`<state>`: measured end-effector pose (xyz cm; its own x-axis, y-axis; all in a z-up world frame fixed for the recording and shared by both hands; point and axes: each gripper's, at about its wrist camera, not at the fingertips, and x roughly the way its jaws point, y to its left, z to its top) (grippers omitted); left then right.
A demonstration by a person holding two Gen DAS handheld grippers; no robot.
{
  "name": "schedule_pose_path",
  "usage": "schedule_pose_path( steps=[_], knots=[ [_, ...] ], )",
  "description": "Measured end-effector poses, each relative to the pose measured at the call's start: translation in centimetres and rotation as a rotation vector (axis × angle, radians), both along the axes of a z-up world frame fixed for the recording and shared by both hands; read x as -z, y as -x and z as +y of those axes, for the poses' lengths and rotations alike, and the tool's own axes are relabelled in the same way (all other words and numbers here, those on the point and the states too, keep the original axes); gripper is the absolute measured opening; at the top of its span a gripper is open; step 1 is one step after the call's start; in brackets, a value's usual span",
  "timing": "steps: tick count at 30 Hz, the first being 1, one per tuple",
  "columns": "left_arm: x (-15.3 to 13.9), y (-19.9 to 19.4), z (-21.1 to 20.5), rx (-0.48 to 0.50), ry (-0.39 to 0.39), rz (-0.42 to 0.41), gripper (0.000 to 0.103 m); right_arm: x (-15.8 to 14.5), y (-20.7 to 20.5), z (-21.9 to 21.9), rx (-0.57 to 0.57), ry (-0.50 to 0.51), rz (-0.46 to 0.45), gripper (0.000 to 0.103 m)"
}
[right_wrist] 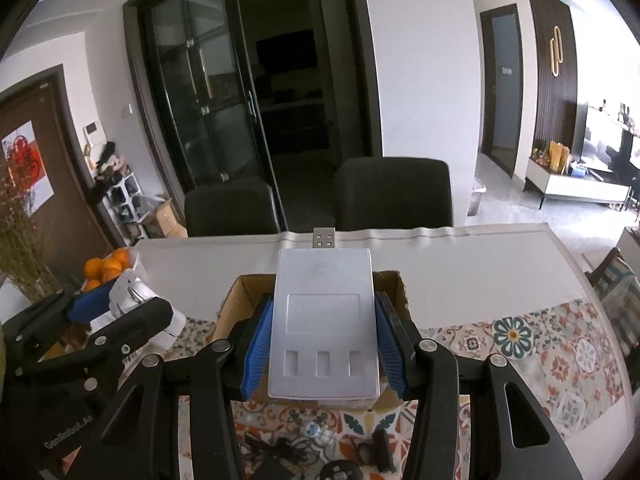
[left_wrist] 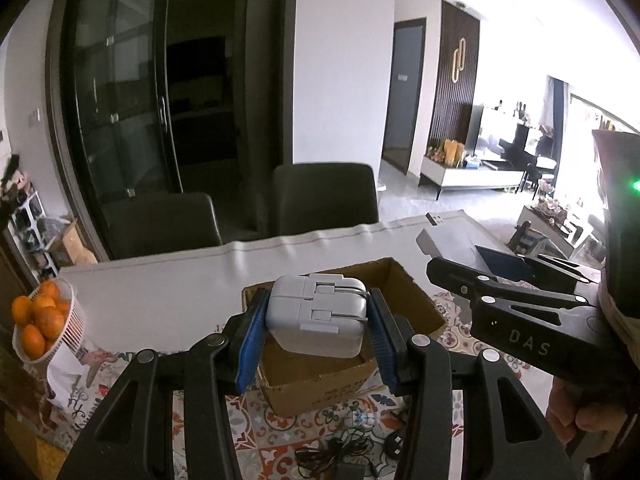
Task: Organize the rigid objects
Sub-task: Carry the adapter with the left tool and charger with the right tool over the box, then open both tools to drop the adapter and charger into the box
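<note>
My left gripper (left_wrist: pixel 316 328) is shut on a white power adapter (left_wrist: pixel 316 320), its blue pads pressing both sides. It hangs above an open cardboard box (left_wrist: pixel 404 304) on the patterned tablecloth. My right gripper (right_wrist: pixel 324 344) is shut on a flat white device (right_wrist: pixel 324 328) with a USB plug sticking out at its far end. That device also hovers over the cardboard box (right_wrist: pixel 240 304). In the left wrist view the right gripper (left_wrist: pixel 452 264) shows at the right, carrying the white device (left_wrist: pixel 444 236). In the right wrist view the left gripper (right_wrist: pixel 112 304) appears at the left with the adapter (right_wrist: pixel 132 296).
A white basket of oranges (left_wrist: pixel 44 320) stands at the table's left end. Black cables and small chargers (left_wrist: pixel 340 452) lie on the cloth near the front edge. Two dark chairs (left_wrist: pixel 324 196) stand behind the white tabletop (left_wrist: pixel 168 288). A hand (left_wrist: pixel 580 408) holds the right tool.
</note>
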<state>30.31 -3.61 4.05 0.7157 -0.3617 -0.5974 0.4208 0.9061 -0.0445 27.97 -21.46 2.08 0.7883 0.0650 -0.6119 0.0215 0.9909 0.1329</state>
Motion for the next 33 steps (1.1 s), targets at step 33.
schedule_pose_path(
  steps=[33],
  knots=[
    [10.5,-10.6,-3.4,-0.024,-0.124,0.441,0.047,12.4,-12.4,-2.8,-0.063,-0.089,0.457,0.048]
  ],
)
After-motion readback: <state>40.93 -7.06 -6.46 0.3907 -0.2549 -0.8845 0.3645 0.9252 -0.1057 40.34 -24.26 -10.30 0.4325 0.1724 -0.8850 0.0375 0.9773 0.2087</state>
